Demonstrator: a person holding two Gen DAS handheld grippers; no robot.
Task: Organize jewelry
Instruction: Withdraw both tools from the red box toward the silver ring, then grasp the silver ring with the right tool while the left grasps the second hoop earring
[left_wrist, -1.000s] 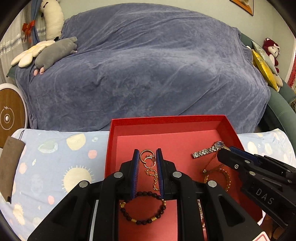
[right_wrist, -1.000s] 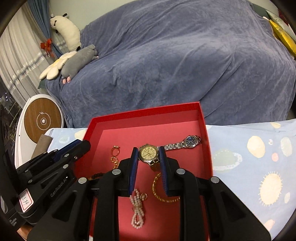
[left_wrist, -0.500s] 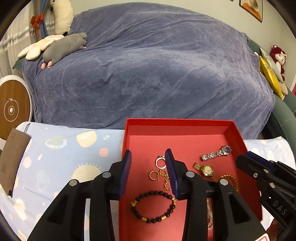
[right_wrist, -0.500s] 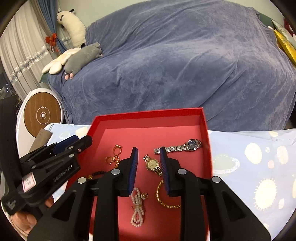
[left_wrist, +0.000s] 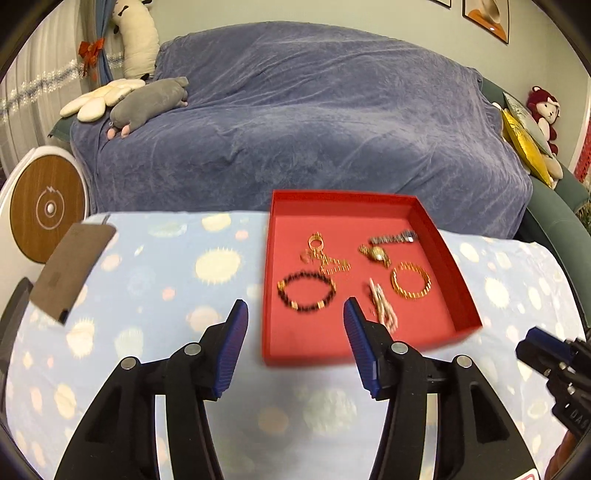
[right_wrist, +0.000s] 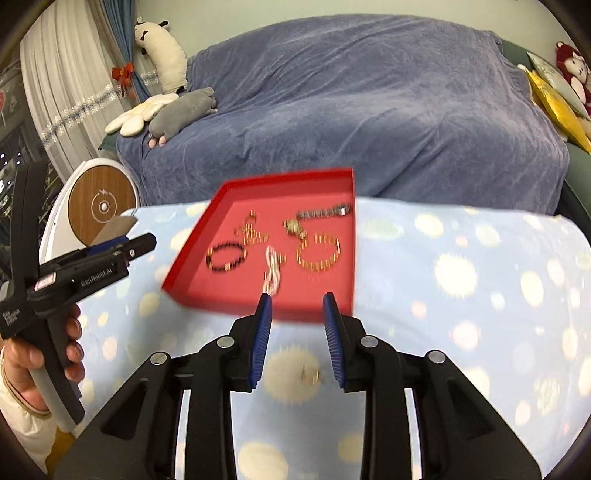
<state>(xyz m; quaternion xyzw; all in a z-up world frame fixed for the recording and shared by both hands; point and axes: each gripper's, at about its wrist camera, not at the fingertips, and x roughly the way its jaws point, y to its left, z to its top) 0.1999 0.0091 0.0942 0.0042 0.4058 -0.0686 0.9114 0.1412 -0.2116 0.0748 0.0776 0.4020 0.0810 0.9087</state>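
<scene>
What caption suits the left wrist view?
Open left hand-held gripper hovers before the red tray of jewelry on a patterned cloth.

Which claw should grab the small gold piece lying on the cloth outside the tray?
Right claw: open, with the gold piece showing between its fingers; the left claw view misses it.

The shallow red tray lies flat and open, and every piece rests on its floor. Near the tray's back wall sit a silver watch and a gold watch, with gold rings and chain toward the back left. A dark bead bracelet lies front left (with a few gold beads), a gold bangle to the right, and a pearl strand between them.
</scene>
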